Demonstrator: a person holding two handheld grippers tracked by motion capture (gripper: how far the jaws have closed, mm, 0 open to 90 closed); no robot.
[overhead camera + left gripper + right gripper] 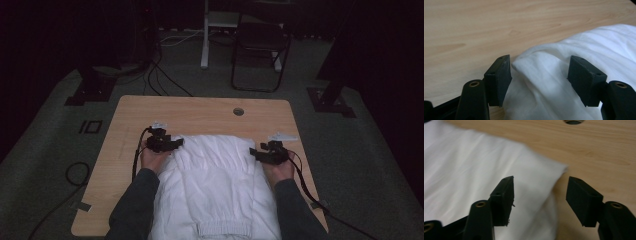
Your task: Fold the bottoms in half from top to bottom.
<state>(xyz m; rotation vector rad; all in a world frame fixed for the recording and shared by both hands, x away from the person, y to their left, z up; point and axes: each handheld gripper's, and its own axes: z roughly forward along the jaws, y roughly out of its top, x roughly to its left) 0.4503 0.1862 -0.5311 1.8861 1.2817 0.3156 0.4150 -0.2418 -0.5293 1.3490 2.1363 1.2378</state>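
A white garment (215, 185) with an elastic band at its near end lies flat on the wooden table (200, 107). My left gripper (177, 143) sits at the garment's far left corner. In the left gripper view, the left gripper (540, 75) is open, and a raised fold of the white cloth (599, 42) lies between the jaws without either pad pressing on it. My right gripper (254, 152) is at the far right corner. In the right gripper view, the right gripper (540, 197) is open above the cloth's (474, 162) edge, one jaw over cloth and one over bare wood.
A round cable hole (238, 111) lies in the table beyond the garment. Bare wood runs along the far edge and the left side. On the dark floor behind stand a black chair (260, 50) and a white post (205, 35), with loose cables (160, 80).
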